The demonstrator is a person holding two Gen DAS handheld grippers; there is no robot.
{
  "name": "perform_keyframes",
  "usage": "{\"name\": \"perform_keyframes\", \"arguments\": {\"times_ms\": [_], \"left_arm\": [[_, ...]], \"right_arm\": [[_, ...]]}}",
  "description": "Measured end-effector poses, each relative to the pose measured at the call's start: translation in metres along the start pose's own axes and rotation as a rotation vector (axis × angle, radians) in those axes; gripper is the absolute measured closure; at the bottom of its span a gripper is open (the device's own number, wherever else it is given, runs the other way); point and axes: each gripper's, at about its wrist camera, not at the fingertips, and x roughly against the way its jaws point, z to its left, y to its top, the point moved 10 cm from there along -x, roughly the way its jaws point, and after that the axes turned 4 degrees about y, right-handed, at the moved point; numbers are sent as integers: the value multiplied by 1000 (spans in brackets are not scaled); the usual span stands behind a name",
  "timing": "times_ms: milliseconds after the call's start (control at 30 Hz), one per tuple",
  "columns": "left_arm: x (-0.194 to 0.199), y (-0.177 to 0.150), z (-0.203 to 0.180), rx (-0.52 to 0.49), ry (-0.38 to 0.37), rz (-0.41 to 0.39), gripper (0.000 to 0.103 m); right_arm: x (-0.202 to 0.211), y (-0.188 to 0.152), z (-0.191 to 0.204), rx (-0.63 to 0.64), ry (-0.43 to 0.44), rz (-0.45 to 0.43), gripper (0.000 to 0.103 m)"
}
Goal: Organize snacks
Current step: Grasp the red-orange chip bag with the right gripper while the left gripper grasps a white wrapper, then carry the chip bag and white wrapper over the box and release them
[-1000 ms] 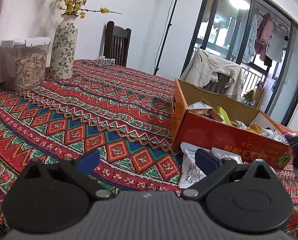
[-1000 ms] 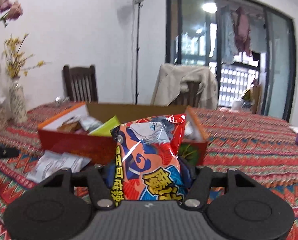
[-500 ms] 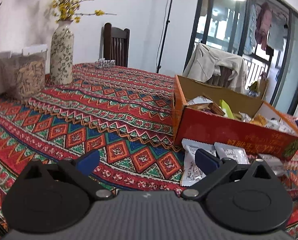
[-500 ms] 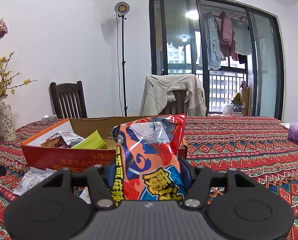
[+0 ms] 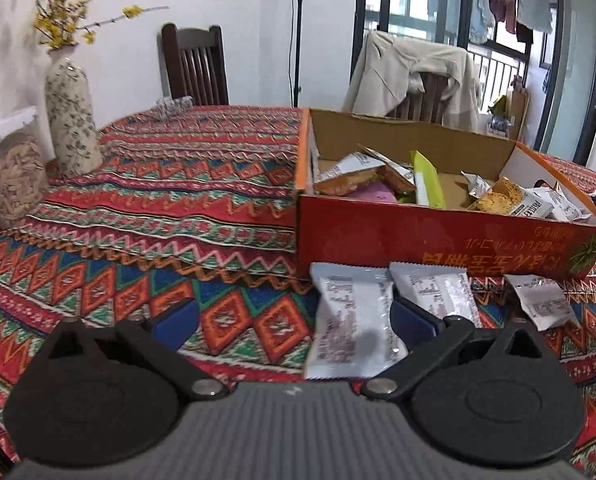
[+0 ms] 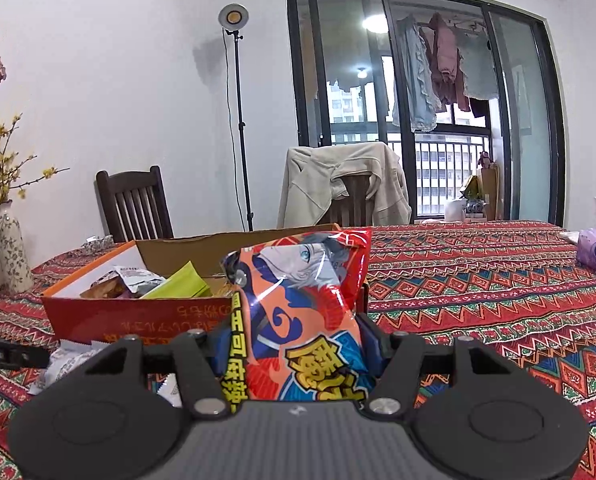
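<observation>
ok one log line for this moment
left hand-held gripper: open, over white packets | right hand-held gripper: shut on chip bag | red box: part filled

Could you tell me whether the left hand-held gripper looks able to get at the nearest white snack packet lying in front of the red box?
Probably yes: the left hand-held gripper is open, and the white snack packet lies uncovered beside its right finger.
</observation>
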Motion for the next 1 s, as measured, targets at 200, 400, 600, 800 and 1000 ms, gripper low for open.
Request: {"name": "perform_keyframes", "arguments": {"times_ms": [200,400,600,800,1000], "left_arm": [[-17,1,-16,-35,34,52,0],[-28,-5,-22,-42,55,93,17],[-20,-5,-33,-52,-8,63,59],[-6,-7,-33,-43,-29,13,61],[18,2,-25,-22,-30,-65,61]], "right_arm": [[0,-1,-1,-7,0,3,43],[-1,-1,-2,-18,7,10,43],[-1,0,-4,-19,12,7,43],[1,-1,-4,-25,17,-5,43],[3,-1,-4,-25,18,-9,43]]}}
